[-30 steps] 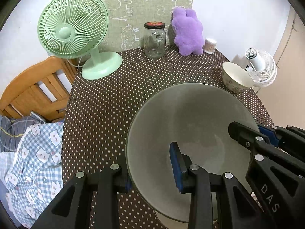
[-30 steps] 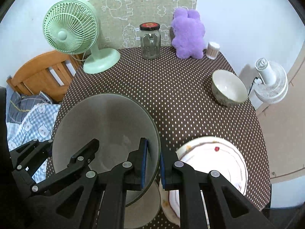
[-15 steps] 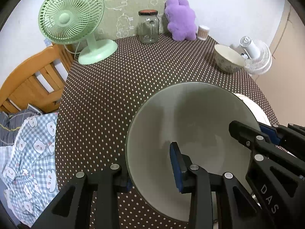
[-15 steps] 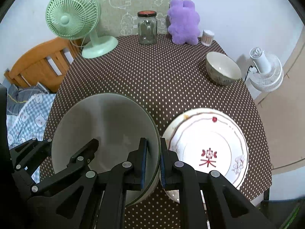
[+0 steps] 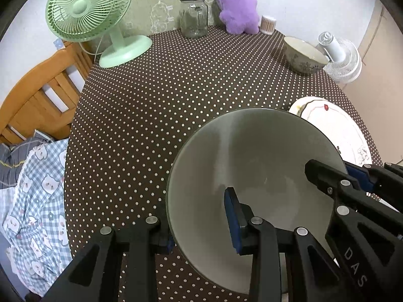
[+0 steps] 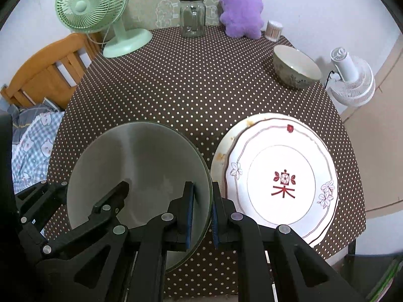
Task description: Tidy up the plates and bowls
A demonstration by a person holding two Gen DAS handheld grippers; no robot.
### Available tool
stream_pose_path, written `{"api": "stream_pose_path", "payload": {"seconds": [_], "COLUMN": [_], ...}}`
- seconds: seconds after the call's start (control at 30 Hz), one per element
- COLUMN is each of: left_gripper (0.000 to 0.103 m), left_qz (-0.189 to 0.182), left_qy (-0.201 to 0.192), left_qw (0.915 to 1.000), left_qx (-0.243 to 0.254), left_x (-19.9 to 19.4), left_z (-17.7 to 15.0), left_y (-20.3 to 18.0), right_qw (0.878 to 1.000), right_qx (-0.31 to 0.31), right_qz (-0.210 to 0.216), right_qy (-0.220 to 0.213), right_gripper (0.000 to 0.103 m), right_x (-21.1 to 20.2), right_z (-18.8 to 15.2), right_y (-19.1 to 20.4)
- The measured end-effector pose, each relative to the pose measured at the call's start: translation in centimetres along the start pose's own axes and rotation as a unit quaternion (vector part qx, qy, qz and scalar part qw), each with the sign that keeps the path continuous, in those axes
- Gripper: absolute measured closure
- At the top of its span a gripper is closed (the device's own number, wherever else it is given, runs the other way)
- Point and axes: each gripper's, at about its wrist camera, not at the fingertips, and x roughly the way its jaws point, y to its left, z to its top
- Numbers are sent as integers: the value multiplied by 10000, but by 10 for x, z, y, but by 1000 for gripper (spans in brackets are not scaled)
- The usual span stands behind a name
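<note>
A large grey-green bowl [image 5: 252,166] [image 6: 136,171] hangs over the near left part of the dotted table [image 6: 196,88], gripped by both grippers. My left gripper [image 5: 199,226] is shut on its left rim, one finger inside and one outside. My right gripper [image 6: 202,206] is shut on its right rim. Just right of the bowl lies a white plate [image 6: 282,176] with a red motif, stacked on a stained plate [image 6: 219,156]. A small patterned bowl [image 6: 294,68] [image 5: 302,55] stands at the far right of the table.
Along the table's back stand a green desk fan [image 6: 100,12], a glass jar [image 6: 192,16], a purple plush toy [image 6: 241,12] and a small toothpick holder [image 6: 274,30]. A white fan [image 6: 352,80] is off the right edge. A wooden chair [image 6: 45,70] with checked cloth is at the left.
Both grippers sank with the bowl and drew back toward the near edge. The stacked plates, mostly hidden a second ago, now lie in full view to the right of the bowl.
</note>
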Motion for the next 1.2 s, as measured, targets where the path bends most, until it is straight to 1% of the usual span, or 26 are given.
{"api": "stream_pose_path", "payload": {"seconds": [0.17,0.6,0.7,0.73,0.87,0.9,0.93,1.03,1.1,1.13,1.17,1.2], "left_gripper": [71,71,71,68,64,59,50,36,27,26,23,21], "left_qz": [2,-113,-84,-90,-210,-232,-227,-245,-262,-245,-253,-267], "left_qy": [33,80,69,67,90,106,122,90,65,54,50,46], "left_qw": [10000,9999,9999,9999,9997,9997,9997,9997,9996,9997,9996,9996], "left_qx": [25,25,55,52,-10,-13,-7,-5,40,70,86,93], "left_x": [6,18,20,19,19,19,18,14,11,9,9,7], "left_z": [-4,-3,-4,-3,-5,-6,-6,-6,-5,-4,-4,-3], "left_y": [-1,1,0,0,2,3,4,6,7,7,7,7], "right_qw": [10000,9990,9988,9988,9988,9987,9986,9985,9989,9990,9991,9992], "right_qx": [47,-33,63,86,99,110,131,178,242,291,313,321], "right_qz": [-17,-442,-458,-455,-472,-488,-494,-491,-358,-290,-268,-252], "right_qy": [72,-4,133,139,117,124,133,159,179,152,93,10], "right_gripper": [88,87,87,87,87,87,87,85,76,65,49,41], "right_x": [8,15,21,21,20,21,21,22,21,19,17,13], "right_z": [-4,-2,-3,-4,-4,-4,-4,-4,-4,-4,-4,-4], "right_y": [0,7,4,5,7,7,7,6,5,4,4,4]}}
